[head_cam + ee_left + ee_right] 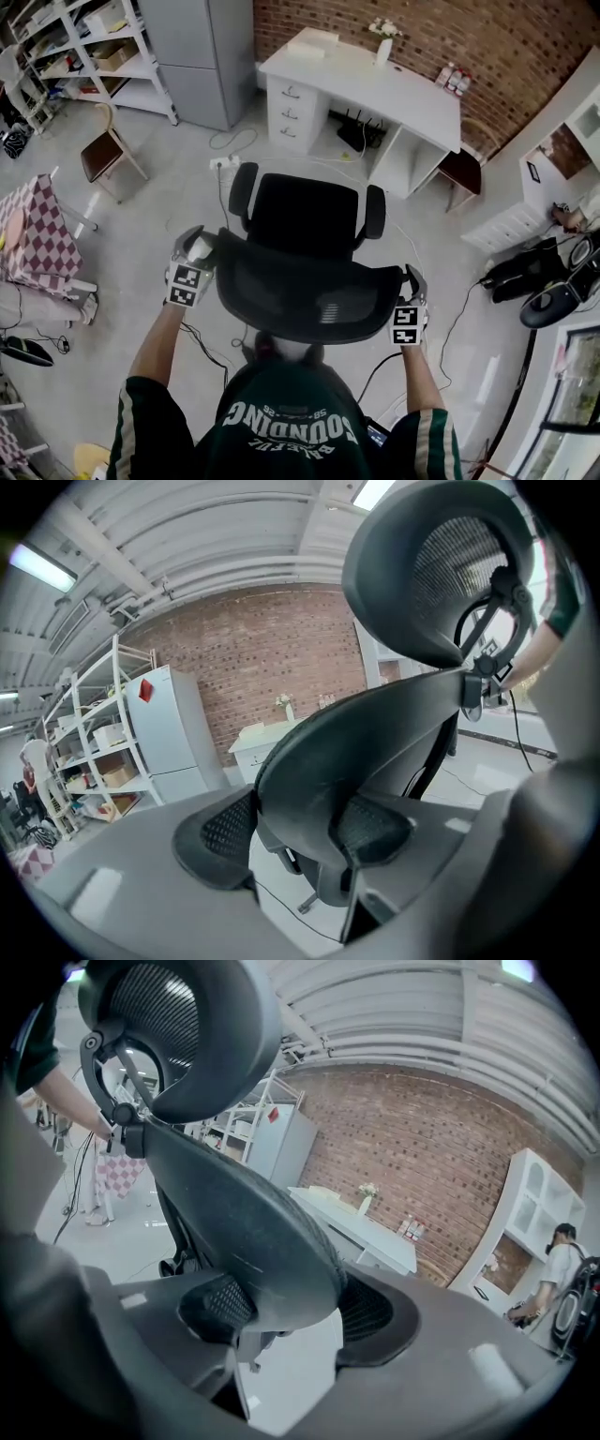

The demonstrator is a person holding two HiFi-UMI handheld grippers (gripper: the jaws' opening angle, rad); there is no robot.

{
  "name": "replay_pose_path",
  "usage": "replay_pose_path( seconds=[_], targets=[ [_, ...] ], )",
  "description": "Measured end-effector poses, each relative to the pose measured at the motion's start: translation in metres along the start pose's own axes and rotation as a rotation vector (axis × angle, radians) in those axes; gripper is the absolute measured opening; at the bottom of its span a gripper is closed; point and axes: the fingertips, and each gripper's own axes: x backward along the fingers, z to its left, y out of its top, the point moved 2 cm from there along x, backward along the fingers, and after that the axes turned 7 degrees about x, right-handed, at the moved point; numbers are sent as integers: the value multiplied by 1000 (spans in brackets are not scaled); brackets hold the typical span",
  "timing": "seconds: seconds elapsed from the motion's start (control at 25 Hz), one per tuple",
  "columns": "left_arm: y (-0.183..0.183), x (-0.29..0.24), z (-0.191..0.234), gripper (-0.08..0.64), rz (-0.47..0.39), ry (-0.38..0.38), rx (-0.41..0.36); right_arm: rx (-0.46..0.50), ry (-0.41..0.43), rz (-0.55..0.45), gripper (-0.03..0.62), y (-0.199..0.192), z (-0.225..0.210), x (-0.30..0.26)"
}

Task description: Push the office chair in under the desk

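A black mesh office chair (305, 220) stands on the grey floor, its seat facing the white desk (412, 98) by the brick wall, a short way off. My left gripper (206, 248) is shut on the left edge of the chair's backrest (300, 291), and my right gripper (410, 281) is shut on its right edge. In the left gripper view the backrest rim (375, 733) runs between the pads (216, 841), with the headrest (441, 564) above. The right gripper view shows the same rim (244, 1232) clamped between its pads (375, 1312). The desk (361, 1227) lies beyond.
A power strip (225, 164) and cables lie on the floor between chair and desk. A wooden chair (101, 155) and a checkered table (37, 234) stand left, shelves (84, 47) and a grey cabinet (202, 56) behind. Black bags (525, 272) sit right. A person (562, 1269) stands far right.
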Motion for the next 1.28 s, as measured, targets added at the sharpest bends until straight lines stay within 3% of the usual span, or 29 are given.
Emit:
replay_pose_path(
  seconds=[0.4, 0.76, 1.28],
  targets=[
    [4, -15, 24, 255, -6, -63, -21, -28, -73, 38, 256, 6, 14, 0],
    [4, -25, 38, 256, -13, -95, -19, -65, -84, 24, 255, 18, 31, 2],
    [14, -63, 48, 256, -10, -122, -24, -87, -120, 44, 253, 18, 18, -18]
  ],
)
